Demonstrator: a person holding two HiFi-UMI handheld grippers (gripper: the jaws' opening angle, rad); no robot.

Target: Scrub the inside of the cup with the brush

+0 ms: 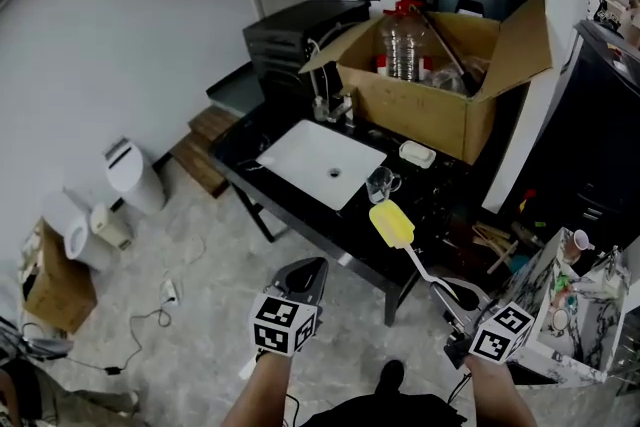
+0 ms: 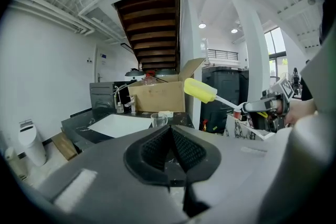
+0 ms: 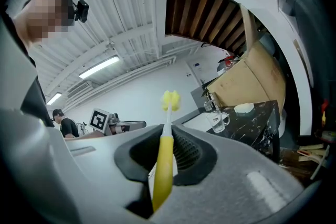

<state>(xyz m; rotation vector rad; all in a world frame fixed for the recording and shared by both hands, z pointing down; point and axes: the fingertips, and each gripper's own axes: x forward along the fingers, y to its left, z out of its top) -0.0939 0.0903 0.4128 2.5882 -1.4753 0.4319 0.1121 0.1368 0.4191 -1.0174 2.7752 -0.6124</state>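
Note:
A clear glass cup (image 1: pixel 381 183) stands on the black table (image 1: pixel 300 215), right of the white sink basin (image 1: pixel 322 163). My right gripper (image 1: pixel 447 294) is shut on the handle of a brush whose yellow sponge head (image 1: pixel 392 224) hangs in the air just in front of the cup, apart from it. In the right gripper view the yellow handle (image 3: pixel 164 165) runs up between the jaws, with the cup (image 3: pixel 217 120) farther off to the right. My left gripper (image 1: pixel 306 277) is shut and empty, short of the table's near edge. From the left gripper view I see the cup (image 2: pixel 158 120) and the brush (image 2: pixel 199 90).
An open cardboard box (image 1: pixel 440 105) with a plastic bottle (image 1: pixel 402 43) stands behind the cup. A white soap dish (image 1: pixel 417 153) and a faucet (image 1: pixel 325 105) are close by. A white bin (image 1: pixel 135 175) and cables (image 1: pixel 165 300) lie on the floor at left; cluttered shelves (image 1: pixel 575 295) stand at right.

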